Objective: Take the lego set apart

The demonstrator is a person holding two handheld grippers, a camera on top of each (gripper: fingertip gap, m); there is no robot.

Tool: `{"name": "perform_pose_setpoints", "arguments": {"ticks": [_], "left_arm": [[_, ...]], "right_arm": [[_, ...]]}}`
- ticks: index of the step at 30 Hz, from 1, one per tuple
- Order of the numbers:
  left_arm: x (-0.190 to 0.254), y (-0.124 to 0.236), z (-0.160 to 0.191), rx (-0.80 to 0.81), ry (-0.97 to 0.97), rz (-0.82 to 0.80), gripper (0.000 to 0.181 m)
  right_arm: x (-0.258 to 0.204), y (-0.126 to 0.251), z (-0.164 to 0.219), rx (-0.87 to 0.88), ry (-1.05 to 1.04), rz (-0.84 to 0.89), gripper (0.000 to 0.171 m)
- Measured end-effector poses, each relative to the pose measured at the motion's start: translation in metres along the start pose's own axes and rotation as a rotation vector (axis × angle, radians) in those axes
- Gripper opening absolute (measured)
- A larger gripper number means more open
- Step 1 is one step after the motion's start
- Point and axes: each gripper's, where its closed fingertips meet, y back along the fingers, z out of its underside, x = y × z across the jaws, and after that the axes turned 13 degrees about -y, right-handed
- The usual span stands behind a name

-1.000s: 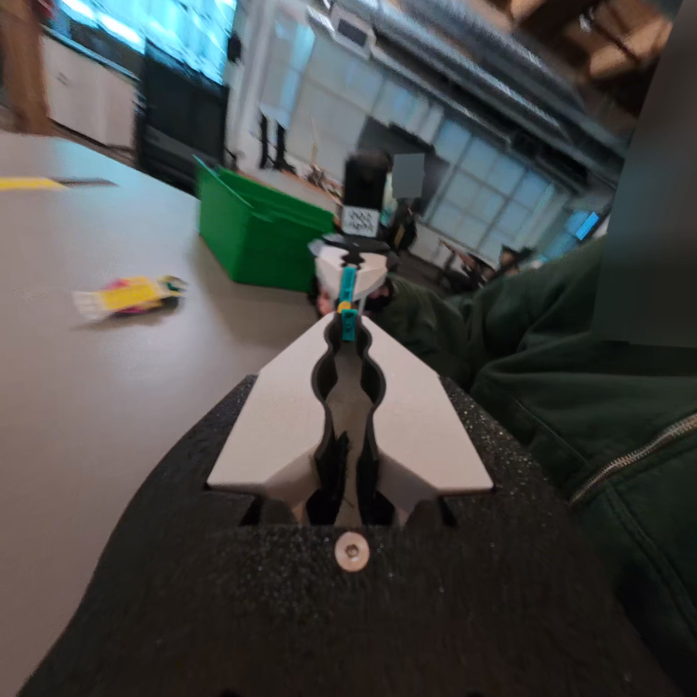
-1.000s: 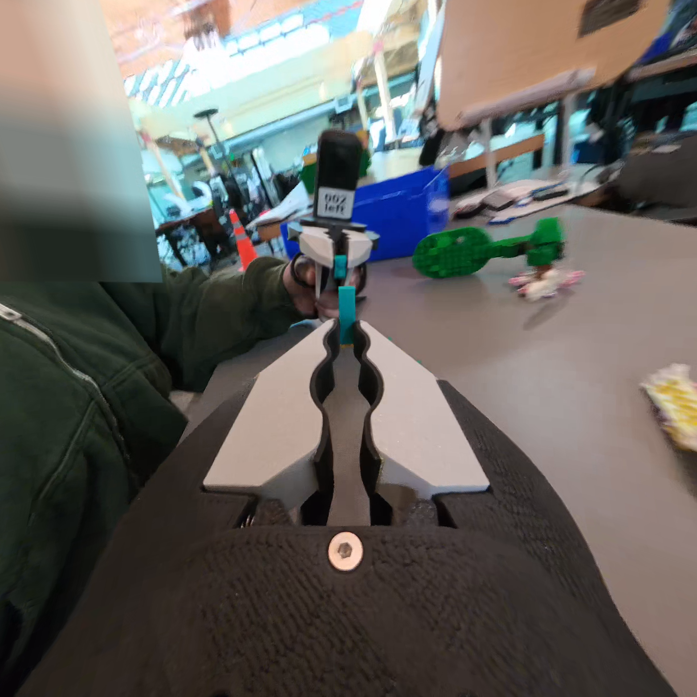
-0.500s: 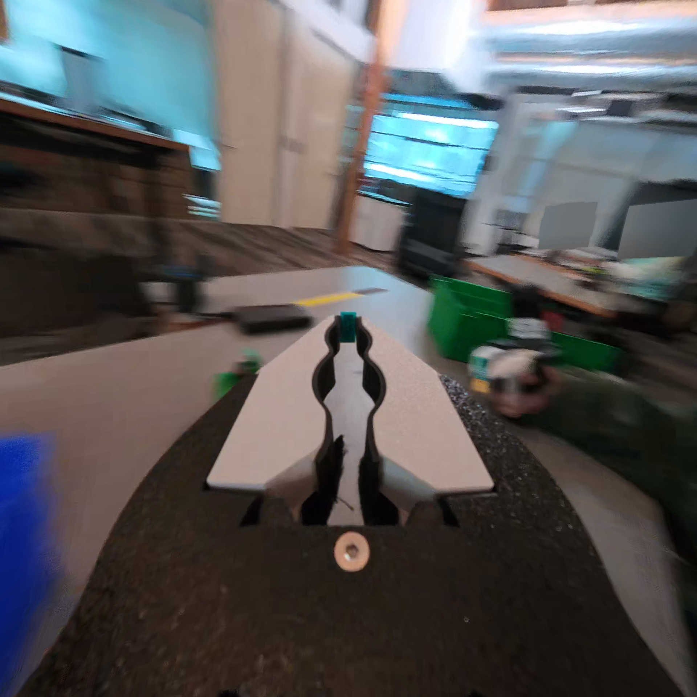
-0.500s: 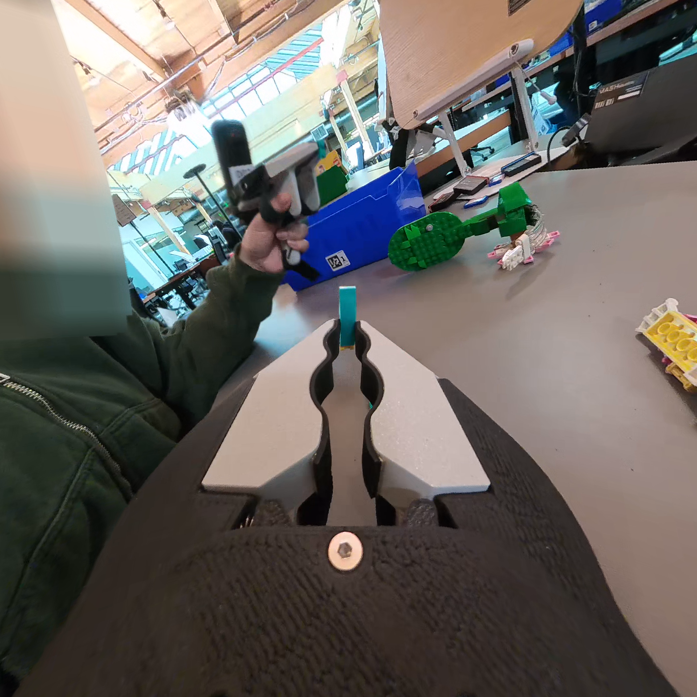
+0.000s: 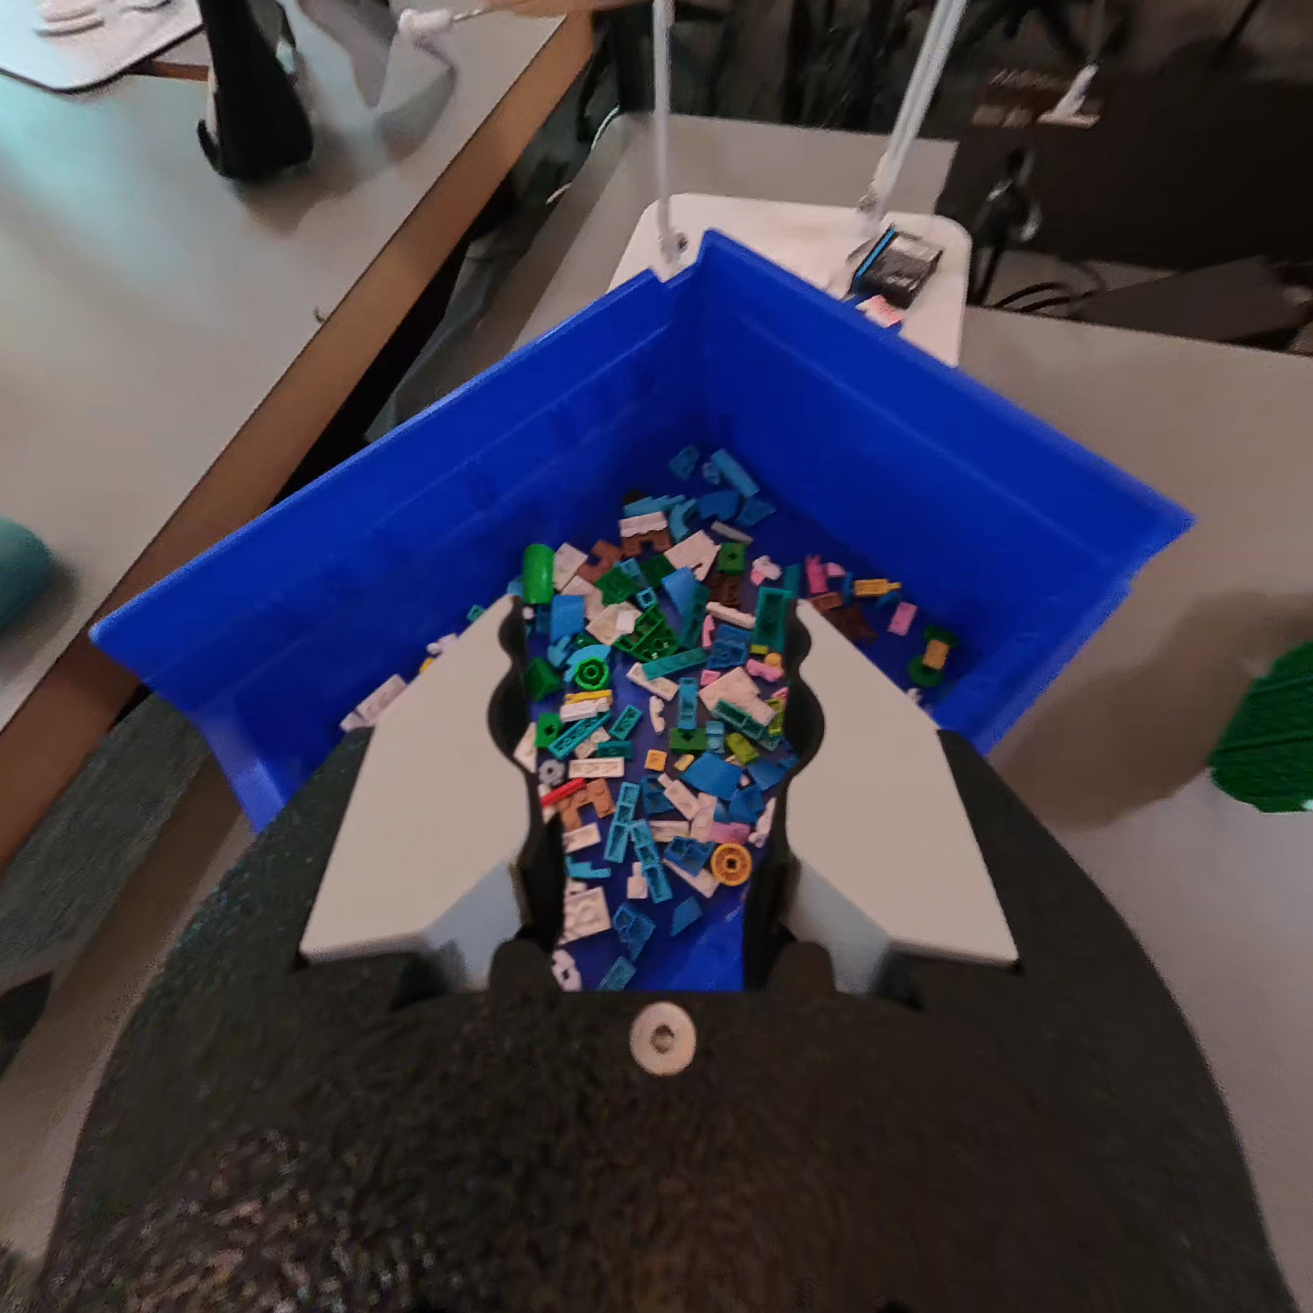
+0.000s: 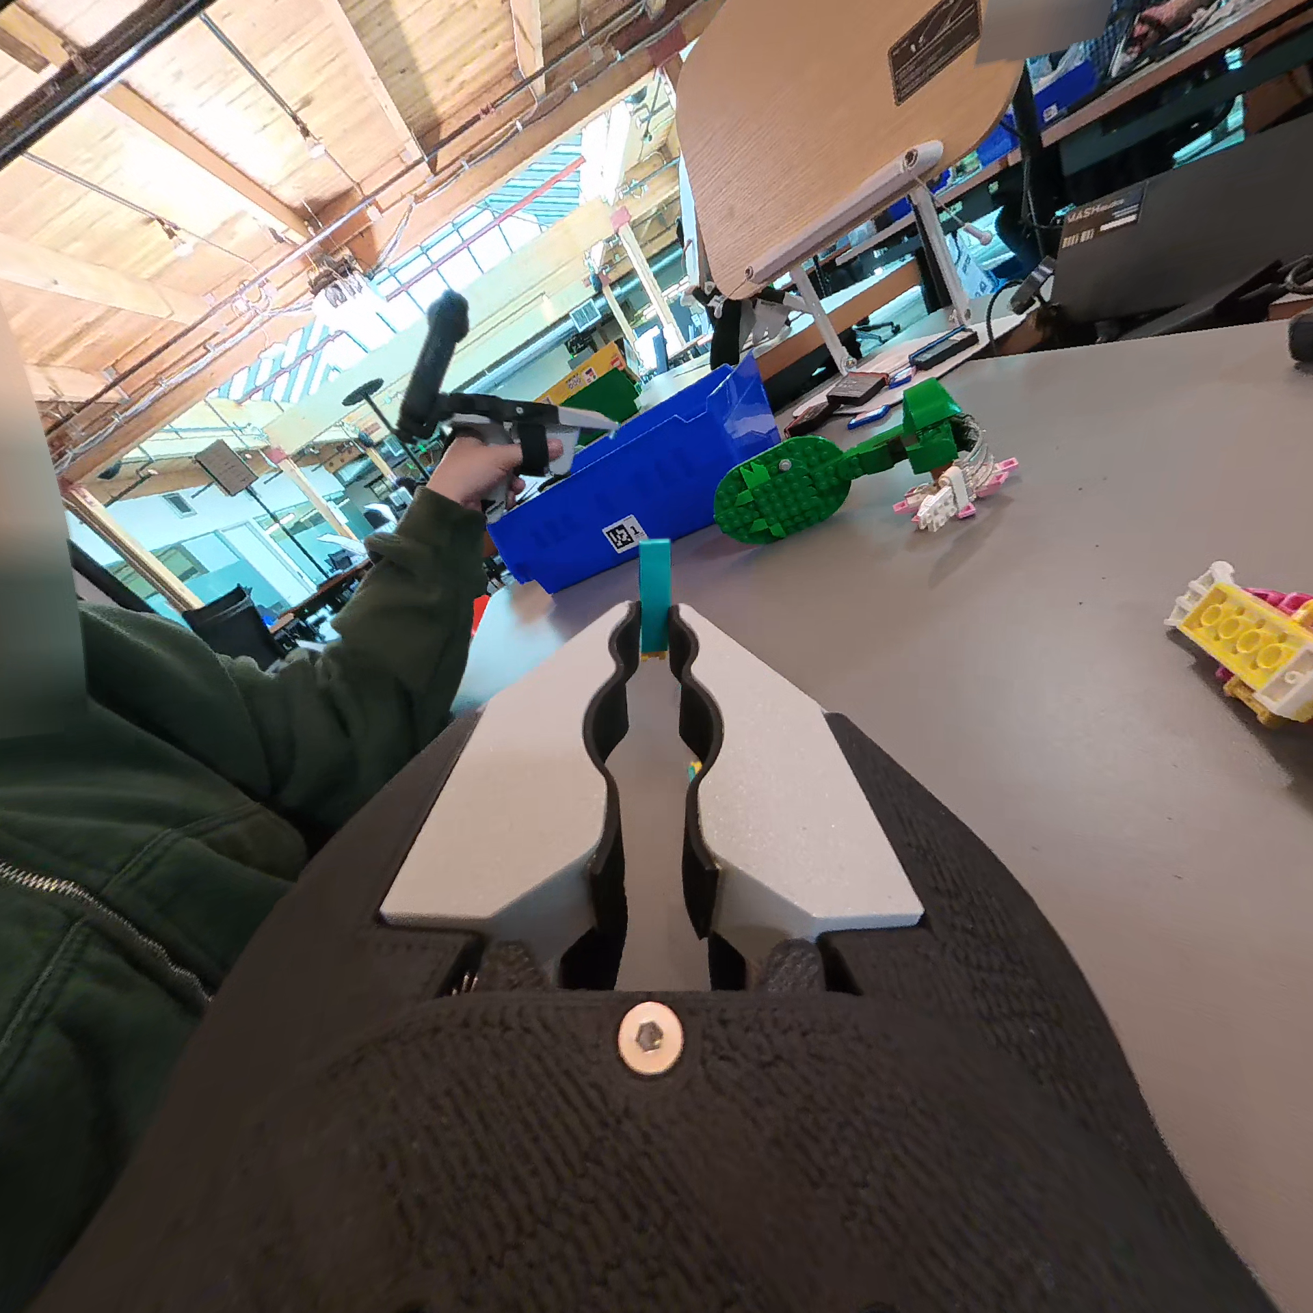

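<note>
My left gripper (image 5: 654,611) is open and empty, held above the blue bin (image 5: 888,440), which holds many loose lego pieces. A teal piece (image 5: 771,618) shows just beside its right fingertip, among the pile. My right gripper (image 6: 654,622) is shut on a narrow teal lego piece (image 6: 654,590) that sticks up past the tips, with a bit of yellow at its base. In the right wrist view, the left gripper (image 6: 497,433) is in a hand over the bin (image 6: 639,490).
On the grey table (image 6: 995,710) lie a green lego build (image 6: 781,490), a pink and white piece (image 6: 952,490) and a yellow, white and pink chunk (image 6: 1250,639). The green build also shows in the left wrist view (image 5: 1272,739). A person's green sleeve (image 6: 341,675) is at the left. The gap from one gripper's tips to the other's is roughly 50 cm. Both grippers' tips are roughly 25 cm from the green lego build (image 6: 781,490).
My left gripper pulled away from the right one with a small teal piece, swung over the blue bin and opened. My right gripper stayed shut on its teal piece.
</note>
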Motion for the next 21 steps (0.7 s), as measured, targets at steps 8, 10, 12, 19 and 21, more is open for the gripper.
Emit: {"name": "perform_pose_setpoints", "arguments": {"ticks": [8,10,12,19,21], "left_arm": [[-0.013,-0.01,0.025,-0.195,-0.033,0.015,0.159],[-0.012,-0.012,0.026,-0.213,-0.048,0.045,0.159],[-0.017,-0.009,0.027,-0.236,-0.086,0.022,0.159],[-0.028,0.001,0.013,-0.155,-0.061,0.062,0.12],[-0.033,0.004,0.007,-0.117,-0.018,0.104,0.079]], "right_arm": [[-0.004,-0.001,-0.006,0.053,-0.073,-0.035,0.005],[-0.005,0.0,-0.009,0.069,-0.09,-0.047,0.005],[-0.007,0.001,-0.011,0.076,-0.091,-0.052,0.005],[-0.013,0.001,-0.013,0.081,-0.104,-0.087,0.005],[-0.014,0.001,-0.013,0.081,-0.107,-0.094,0.005]]}}
